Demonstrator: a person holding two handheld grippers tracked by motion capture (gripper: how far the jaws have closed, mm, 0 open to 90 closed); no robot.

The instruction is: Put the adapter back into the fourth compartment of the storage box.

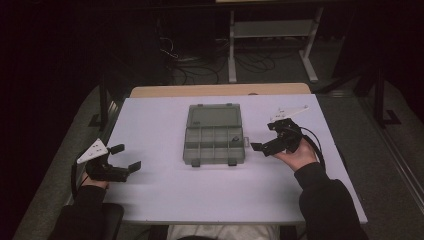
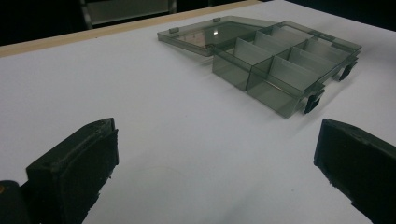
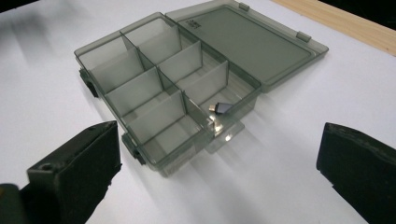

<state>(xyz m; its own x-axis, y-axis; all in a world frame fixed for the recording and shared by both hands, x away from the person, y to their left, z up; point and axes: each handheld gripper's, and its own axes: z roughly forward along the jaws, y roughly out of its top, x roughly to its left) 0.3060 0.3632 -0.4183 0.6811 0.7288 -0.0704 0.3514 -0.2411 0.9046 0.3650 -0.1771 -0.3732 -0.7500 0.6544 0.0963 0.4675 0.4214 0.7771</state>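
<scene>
A smoky clear compartment box lies open in the middle of the white table, its lid folded flat on the far side. A small dark metal plug sits in an end compartment next to the lid; it is a dark speck in the high view. My left gripper stands open near the table's left edge, well apart from the box. My right gripper is open just right of the box, jaws wide with nothing between them.
A thin clear flat piece lies on the table against the box's near corner. A wooden strip borders the table's far edge. Beyond it are a metal frame and cables on the dark floor.
</scene>
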